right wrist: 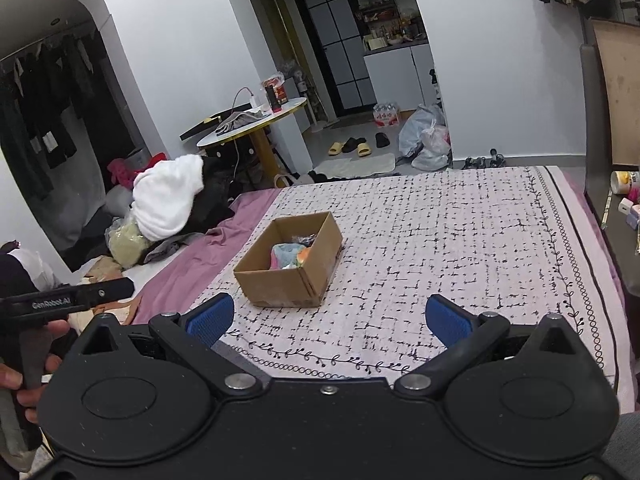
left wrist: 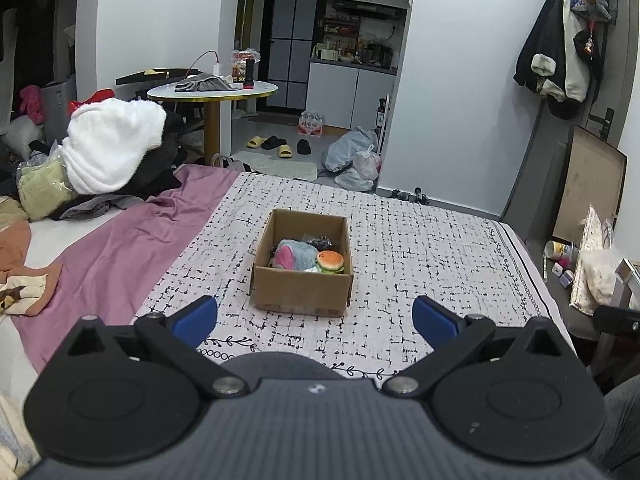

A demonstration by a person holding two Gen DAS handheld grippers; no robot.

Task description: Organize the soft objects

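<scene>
An open cardboard box (left wrist: 301,286) stands on the patterned bedspread (left wrist: 420,248). Inside lie a blue and pink plush toy (left wrist: 291,254), a soft burger toy (left wrist: 330,261) and a dark crinkly item (left wrist: 318,241). My left gripper (left wrist: 316,318) is open and empty, just in front of the box. In the right wrist view the box (right wrist: 286,282) sits ahead and to the left, with the plush (right wrist: 285,255) inside. My right gripper (right wrist: 328,318) is open and empty, nearer than the box and to its right.
A purple sheet (left wrist: 120,232) and a pile of clothes with a white fluffy garment (left wrist: 112,144) lie left of the box. A round table (left wrist: 212,90) stands beyond the bed. The left gripper's handle (right wrist: 64,304) shows at the left edge of the right wrist view.
</scene>
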